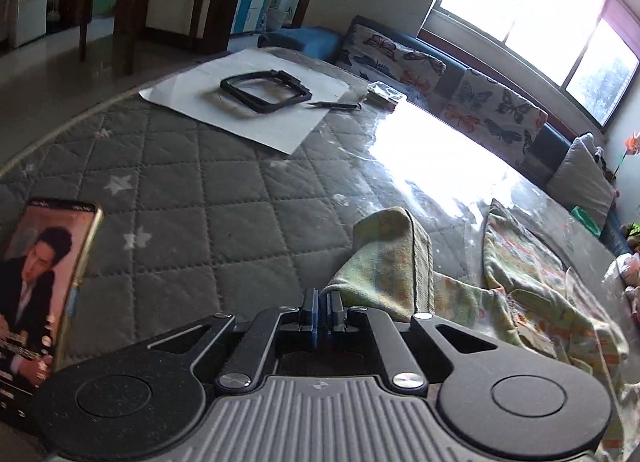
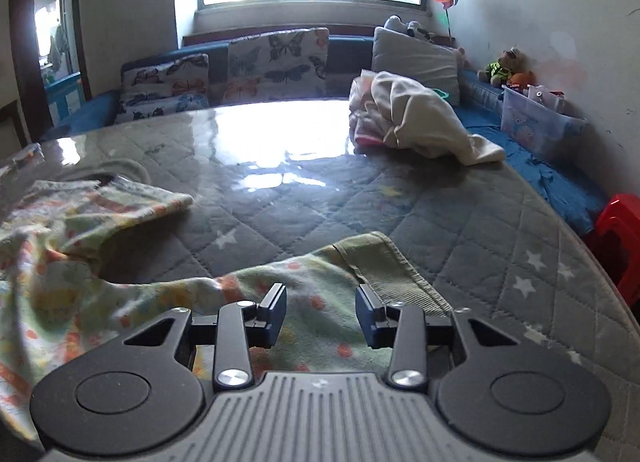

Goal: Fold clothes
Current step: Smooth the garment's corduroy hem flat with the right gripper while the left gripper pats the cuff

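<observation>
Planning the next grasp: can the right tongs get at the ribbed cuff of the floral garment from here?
Probably yes. The right tongs stand open just above the floral garment, and the ribbed cuff lies uncovered just ahead to the right.

The right gripper (image 2: 321, 312) hovers with jaws spread wide over a green printed garment (image 2: 120, 262) lying rumpled on the grey quilted table cover (image 2: 460, 229). Beyond the garment, at the cover's far right edge, sits a heap of pale clothes (image 2: 404, 117)
</observation>
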The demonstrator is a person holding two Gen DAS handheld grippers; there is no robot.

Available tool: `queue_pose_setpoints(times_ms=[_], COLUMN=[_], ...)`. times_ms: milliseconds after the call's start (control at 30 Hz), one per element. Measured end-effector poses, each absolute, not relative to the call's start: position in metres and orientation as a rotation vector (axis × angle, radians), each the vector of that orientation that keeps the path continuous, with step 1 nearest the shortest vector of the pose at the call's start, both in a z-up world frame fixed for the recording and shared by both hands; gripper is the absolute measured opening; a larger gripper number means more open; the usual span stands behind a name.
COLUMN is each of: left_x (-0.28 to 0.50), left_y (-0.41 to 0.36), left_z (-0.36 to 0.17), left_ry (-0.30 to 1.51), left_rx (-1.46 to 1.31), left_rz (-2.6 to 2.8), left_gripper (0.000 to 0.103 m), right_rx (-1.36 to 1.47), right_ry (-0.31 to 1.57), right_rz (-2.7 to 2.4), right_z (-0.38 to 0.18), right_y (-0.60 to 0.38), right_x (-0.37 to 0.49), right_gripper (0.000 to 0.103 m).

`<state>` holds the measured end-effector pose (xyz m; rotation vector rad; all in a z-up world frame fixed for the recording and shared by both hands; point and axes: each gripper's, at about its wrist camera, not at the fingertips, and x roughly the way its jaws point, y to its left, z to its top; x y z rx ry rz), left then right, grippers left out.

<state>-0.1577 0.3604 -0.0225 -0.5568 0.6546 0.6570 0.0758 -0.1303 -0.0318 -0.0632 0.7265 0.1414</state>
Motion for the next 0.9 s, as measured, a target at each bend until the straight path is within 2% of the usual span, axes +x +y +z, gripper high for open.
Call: queue_pose_setpoints(times_ms=[33, 100, 267, 333, 367, 400, 567, 900], left_x=[-0.158, -0.157, -0.156, -0.155, -0.156, -0.158, -0.15, -0.093], left_y=[0.359, 0.352, 0.331, 0.319, 0.315, 0.314, 0.3, 0.298], left_z=[-0.021, -0.018, -0.01, -0.004, 0.0, 0.003, 0.011, -0.028], left_ry=[0.658, 0.673, 0.665, 0.644, 0.629, 0.617, 0.615, 0.726], left_rx=[-0.529, -0.446, -0.302, -0.219, -0.181, -0.168, -0.139, -0.134], left_rz=[0.661, 0.675, 0.667, 0.669, 0.68, 0.676, 0.526, 0.477], left_gripper=[0.011, 0.024, 0.026, 0.031, 0.039, 0.041, 0.039, 0.042], right_rx=[-0.063, -0.062, -0.092, -0.087, -0.091, -0.094, -0.098, -0.118], right_ry=[0.74, 0.729, 0.758, 0.762, 0.762, 0.761, 0.765, 0.774], right_rz=[0.137, 0.141, 0.114, 0.111, 0.11, 0.109, 0.102, 0.08], right_z=[-0.036, -0.039, -0.037, -0.037, -0.037, -0.038, -0.037, -0.035], right_y=[-0.131, -0.134, -0.142, -0.146, -0.147, -0.147, -0.147, -0.151], right_x=[0.078, 0.075, 0.066, 0.063, 0.061, 0.06, 0.058, 0.052], right_gripper=[0.039, 0.04, 0.04, 0.04, 0.04, 0.04, 0.04, 0.04])
